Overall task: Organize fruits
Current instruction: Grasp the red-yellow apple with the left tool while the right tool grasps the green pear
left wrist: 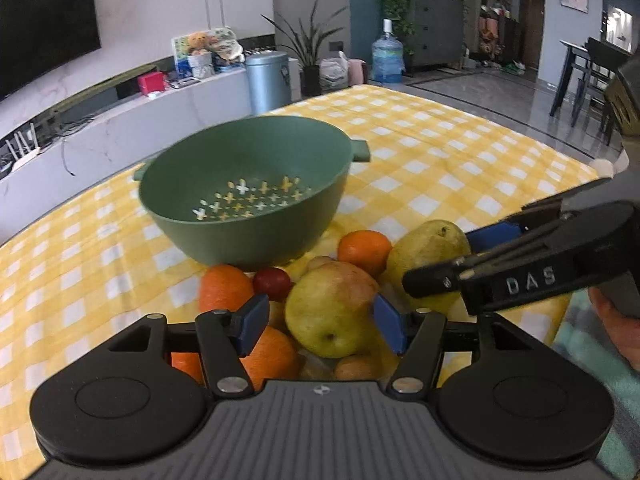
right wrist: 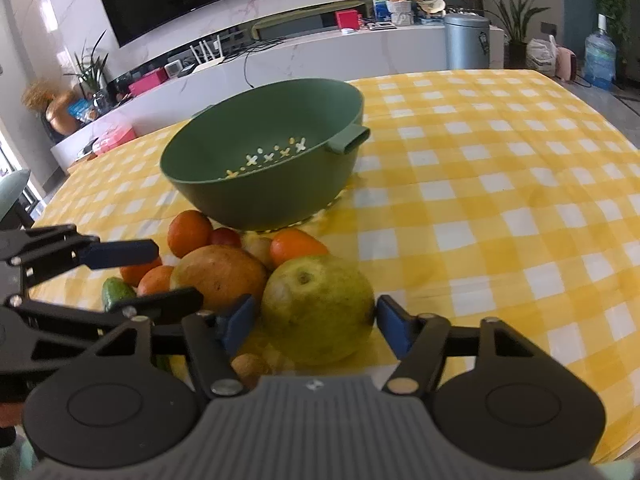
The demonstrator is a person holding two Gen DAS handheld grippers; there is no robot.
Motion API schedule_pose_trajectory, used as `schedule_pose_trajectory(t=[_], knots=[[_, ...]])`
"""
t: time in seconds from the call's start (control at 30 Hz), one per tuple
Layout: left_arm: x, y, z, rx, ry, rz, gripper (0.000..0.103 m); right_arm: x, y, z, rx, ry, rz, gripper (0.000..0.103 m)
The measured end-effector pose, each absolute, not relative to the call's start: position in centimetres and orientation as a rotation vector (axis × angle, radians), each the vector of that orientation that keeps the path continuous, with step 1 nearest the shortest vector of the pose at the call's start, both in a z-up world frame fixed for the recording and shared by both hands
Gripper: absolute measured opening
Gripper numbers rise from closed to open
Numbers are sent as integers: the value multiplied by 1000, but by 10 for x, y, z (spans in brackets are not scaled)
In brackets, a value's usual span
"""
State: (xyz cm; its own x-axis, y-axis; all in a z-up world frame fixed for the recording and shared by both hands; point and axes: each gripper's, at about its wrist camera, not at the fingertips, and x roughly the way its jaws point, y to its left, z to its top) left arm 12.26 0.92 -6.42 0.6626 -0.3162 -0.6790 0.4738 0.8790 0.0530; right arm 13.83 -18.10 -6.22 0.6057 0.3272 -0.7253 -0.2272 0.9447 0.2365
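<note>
A pile of fruit lies on the yellow checked cloth in front of an empty green colander bowl. My left gripper stands open around a yellow-red pear; its right pad is close to the skin and its left pad stands apart. My right gripper straddles a big yellow-green pear, pads close on both sides with no clear press. Oranges, a small red fruit and a green cucumber lie around them.
Small brown fruits lie under the right gripper. A hand holds the right gripper at the right edge. The checked table spreads wide to the right of the bowl. Behind it stand a white TV bench and a grey bin.
</note>
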Motion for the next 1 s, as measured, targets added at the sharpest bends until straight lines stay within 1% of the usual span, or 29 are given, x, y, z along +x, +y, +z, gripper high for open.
schedule_pose_trajectory(t=[0.07, 0.23, 0.3, 0.33, 0.4, 0.6, 0.67, 0.7, 1.0], knots=[[123, 4, -68, 261, 716, -455, 71, 139, -184, -63, 148, 863, 317, 61], [126, -6, -72, 289, 701, -460, 76, 135, -191, -61, 195, 852, 295, 61], [128, -11, -76, 312, 713, -460, 76, 136, -191, -63, 200, 867, 297, 62], [128, -13, -78, 324, 717, -457, 78, 138, -191, -64, 208, 878, 302, 62], [129, -16, -81, 350, 714, -445, 78, 139, -192, -65, 221, 887, 307, 62], [136, -16, -83, 321, 717, -418, 78, 143, -192, -68, 243, 908, 318, 62], [135, -18, -84, 326, 715, -415, 77, 144, -192, -69, 246, 909, 320, 62], [134, -18, -84, 324, 715, -421, 74, 144, -192, -69, 247, 908, 318, 62], [138, -12, -82, 235, 731, -378, 73, 141, -193, -67, 233, 897, 316, 62]])
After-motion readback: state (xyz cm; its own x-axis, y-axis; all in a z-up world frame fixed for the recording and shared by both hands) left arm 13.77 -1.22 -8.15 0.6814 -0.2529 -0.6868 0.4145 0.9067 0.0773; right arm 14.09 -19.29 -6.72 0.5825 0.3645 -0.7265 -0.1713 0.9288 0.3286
